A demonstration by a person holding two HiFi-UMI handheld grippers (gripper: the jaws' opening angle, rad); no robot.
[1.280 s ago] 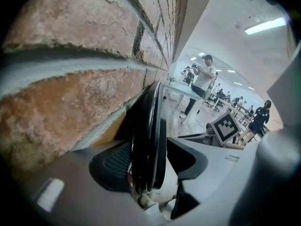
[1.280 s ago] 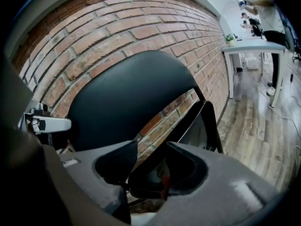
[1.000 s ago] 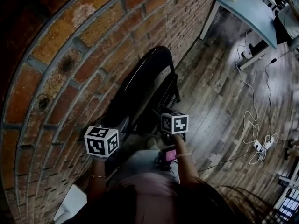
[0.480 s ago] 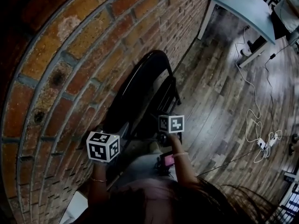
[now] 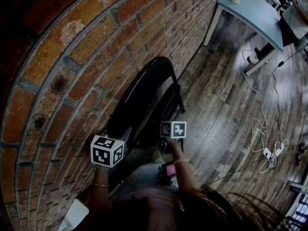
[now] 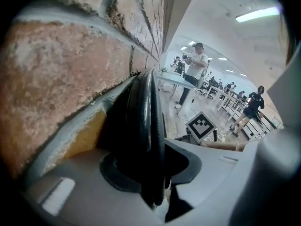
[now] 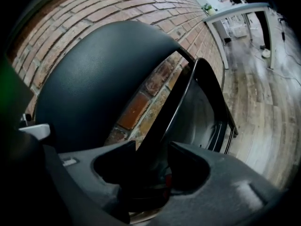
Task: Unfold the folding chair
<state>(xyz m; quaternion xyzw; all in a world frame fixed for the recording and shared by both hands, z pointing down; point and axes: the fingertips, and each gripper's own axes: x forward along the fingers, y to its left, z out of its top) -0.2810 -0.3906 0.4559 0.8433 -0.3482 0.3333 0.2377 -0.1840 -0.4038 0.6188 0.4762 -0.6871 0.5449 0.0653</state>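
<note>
The black folding chair (image 5: 144, 95) leans folded against the brick wall. My left gripper (image 6: 150, 165) is at the top rim of the chair's backrest (image 6: 146, 112). Its jaws have just been closing and the pads now hug that black rim on both sides. My right gripper (image 7: 153, 146) straddles the front edge of the folded seat (image 7: 202, 112), whose dark frame bar runs up between its jaws. That gripper stands wide, not clamped on the bar. In the right gripper view the rounded backrest (image 7: 94, 79) fills the left side. Both marker cubes show in the head view, near the chair's top.
The brick wall (image 5: 72, 47) runs close along the left. A wooden floor (image 5: 226, 109) spreads to the right, with white cables and a power strip (image 5: 269, 150) on it. A blue-grey table (image 5: 255, 11) stands farther off. People (image 6: 195, 72) stand in the distance.
My right gripper has sunk a little toward the seat's edge. The left gripper has stayed at the backrest rim.
</note>
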